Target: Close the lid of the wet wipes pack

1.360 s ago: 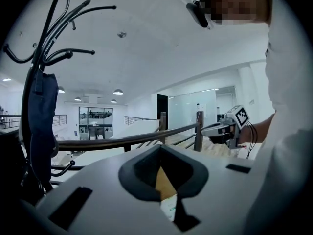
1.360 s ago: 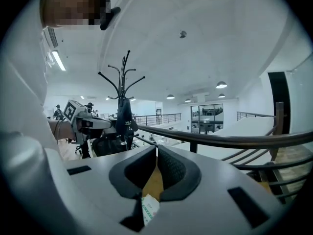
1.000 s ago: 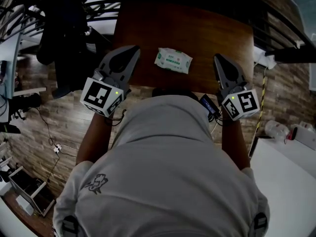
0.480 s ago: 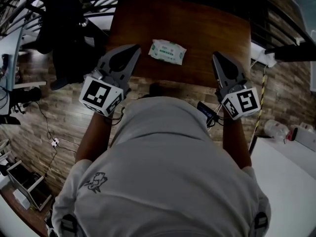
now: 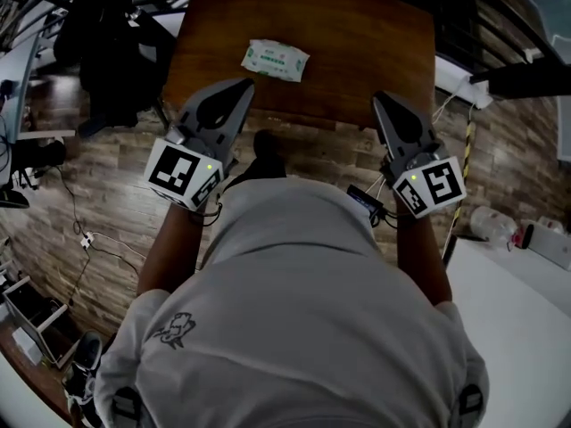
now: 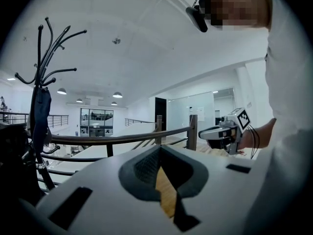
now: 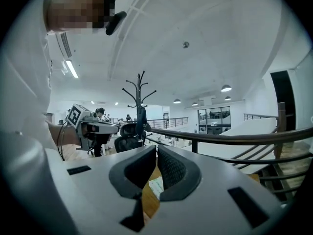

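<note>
Compared with one second earlier, the counter (image 5: 357, 43) and the wet wipes pack (image 5: 276, 60) sat higher and further left in the head view. The pack had lain close to the counter's near edge, between the two grippers. It now lay further up the counter, ahead of the left gripper (image 5: 241, 88) and well apart from both. Both grippers kept almost the same places in the picture, and only their tips overlapped the counter's near edge.

Materials and shapes:
- The counter was a dark brown wooden slab, rectangular and smooth.
- The pack was a soft, flat white pouch with green print, roughly rectangular, lying flat and slightly askew. Its lid was too small to show whether it was open or closed.
- Each gripper was a grey, matt body tapering to a point, with ribbed dark pads inside the jaws.
- The floor (image 5: 116, 221) was laid in wood-look planks.

Jaw state: the left gripper's jaws were closed tip to tip on nothing. The jaws of the right gripper (image 5: 382, 102) were likewise closed and empty.

Counts: one counter, one pack, two grippers, and one cube with square markers per gripper.
</note>
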A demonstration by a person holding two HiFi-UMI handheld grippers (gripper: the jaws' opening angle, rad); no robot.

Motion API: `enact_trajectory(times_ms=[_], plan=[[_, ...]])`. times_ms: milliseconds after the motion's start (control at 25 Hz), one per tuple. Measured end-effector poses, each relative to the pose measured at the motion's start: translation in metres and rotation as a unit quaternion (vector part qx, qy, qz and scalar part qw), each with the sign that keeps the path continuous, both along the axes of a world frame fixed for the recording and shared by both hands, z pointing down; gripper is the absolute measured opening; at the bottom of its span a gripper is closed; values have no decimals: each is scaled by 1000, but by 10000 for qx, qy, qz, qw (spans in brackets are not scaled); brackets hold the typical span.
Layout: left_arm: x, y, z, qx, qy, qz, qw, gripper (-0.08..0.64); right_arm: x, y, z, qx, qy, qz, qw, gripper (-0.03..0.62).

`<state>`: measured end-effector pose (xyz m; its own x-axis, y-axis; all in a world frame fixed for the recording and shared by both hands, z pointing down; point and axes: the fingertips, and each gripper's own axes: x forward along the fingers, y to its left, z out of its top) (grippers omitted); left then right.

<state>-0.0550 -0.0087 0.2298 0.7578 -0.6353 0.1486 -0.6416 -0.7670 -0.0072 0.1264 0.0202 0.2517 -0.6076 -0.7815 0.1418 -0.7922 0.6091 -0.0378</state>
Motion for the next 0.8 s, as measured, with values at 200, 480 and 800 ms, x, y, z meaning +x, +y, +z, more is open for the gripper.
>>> enact_trajectory(times_ms=[200, 480, 800], plan=[[10, 48, 4, -85, -57, -306, 9995, 12, 17, 49, 9, -45, -225, -114, 9997, 38], [14, 92, 4, -183, -307, -292, 9989, 12, 21, 88, 13, -144, -368, -124, 9991, 38], [4, 114, -3, -104, -237, -8, 9997, 12, 12, 118, 8, -94, -306, 174, 9993, 38]])
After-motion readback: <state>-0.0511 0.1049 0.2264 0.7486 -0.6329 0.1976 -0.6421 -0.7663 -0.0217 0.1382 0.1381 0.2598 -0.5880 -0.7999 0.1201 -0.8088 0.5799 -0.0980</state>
